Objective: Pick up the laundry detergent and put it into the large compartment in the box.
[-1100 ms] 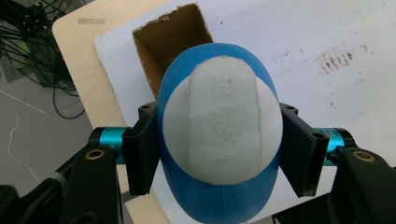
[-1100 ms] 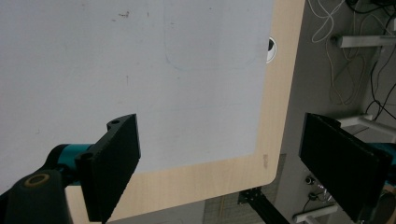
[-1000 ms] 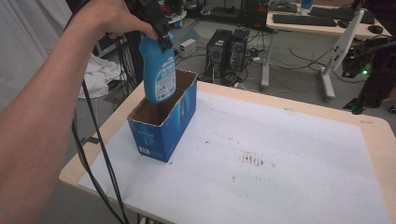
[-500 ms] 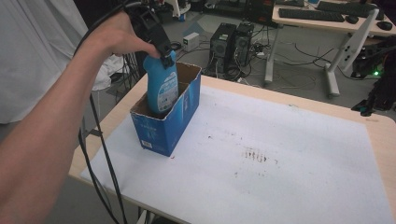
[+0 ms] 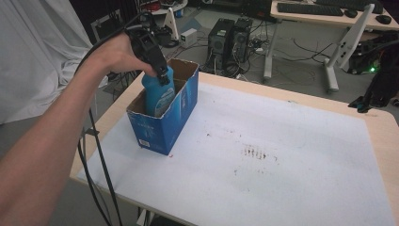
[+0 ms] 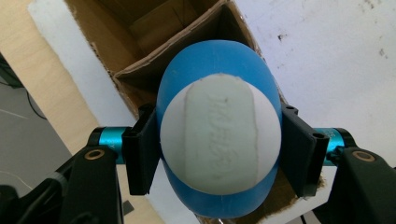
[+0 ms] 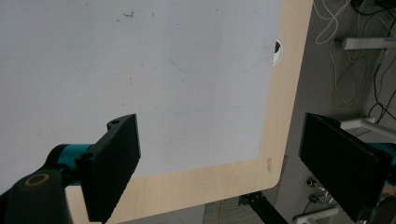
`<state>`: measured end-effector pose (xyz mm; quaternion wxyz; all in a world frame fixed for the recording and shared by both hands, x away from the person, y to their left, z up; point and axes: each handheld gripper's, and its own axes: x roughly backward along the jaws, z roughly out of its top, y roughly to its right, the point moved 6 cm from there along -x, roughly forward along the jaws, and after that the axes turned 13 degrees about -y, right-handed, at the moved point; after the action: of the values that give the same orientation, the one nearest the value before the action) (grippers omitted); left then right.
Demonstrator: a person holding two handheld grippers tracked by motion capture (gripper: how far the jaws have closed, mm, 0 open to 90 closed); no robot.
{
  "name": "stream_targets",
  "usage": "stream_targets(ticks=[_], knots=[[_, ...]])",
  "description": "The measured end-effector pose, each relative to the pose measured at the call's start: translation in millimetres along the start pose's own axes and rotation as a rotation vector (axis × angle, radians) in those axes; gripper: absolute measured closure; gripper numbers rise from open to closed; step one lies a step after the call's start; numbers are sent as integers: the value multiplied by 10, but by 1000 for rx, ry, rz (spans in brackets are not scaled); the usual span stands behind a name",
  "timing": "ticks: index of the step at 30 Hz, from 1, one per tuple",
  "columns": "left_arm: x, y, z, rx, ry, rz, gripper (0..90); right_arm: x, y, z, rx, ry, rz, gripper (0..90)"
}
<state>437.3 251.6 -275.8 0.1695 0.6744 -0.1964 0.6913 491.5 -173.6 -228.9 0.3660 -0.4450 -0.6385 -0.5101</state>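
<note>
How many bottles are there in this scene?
1. A blue bottle is gripped by the left gripper, partly lowered into the open blue cardboard box on the table. Others could be hidden deeper in the box.

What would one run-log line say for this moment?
left gripper: shut on blue bottle | bottle: partly inside cardboard box | right gripper: jaws open, nothing held

L tongs (image 5: 162,79) clamped, pointing down, R tongs (image 7: 219,168) wide apart

Both grippers are matte black with flat rectangular jaw pads: left gripper (image 6: 219,149), right gripper (image 7: 233,168). Teal anodized collars, brass-ringed screw holes at 7 o'clock, black cable trailing off.
</note>
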Motion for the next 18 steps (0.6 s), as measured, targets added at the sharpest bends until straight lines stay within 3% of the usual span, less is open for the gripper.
stream_targets(ticks=[11, 18], knots=[[-251, -8, -7, -47, -30, 27, 379, -8, -7, 19, 0, -5, -1, 119], [-369, -1, -5, -81, -44, 22, 379, -32, -10, 23, -2, -7, 4, 119]])
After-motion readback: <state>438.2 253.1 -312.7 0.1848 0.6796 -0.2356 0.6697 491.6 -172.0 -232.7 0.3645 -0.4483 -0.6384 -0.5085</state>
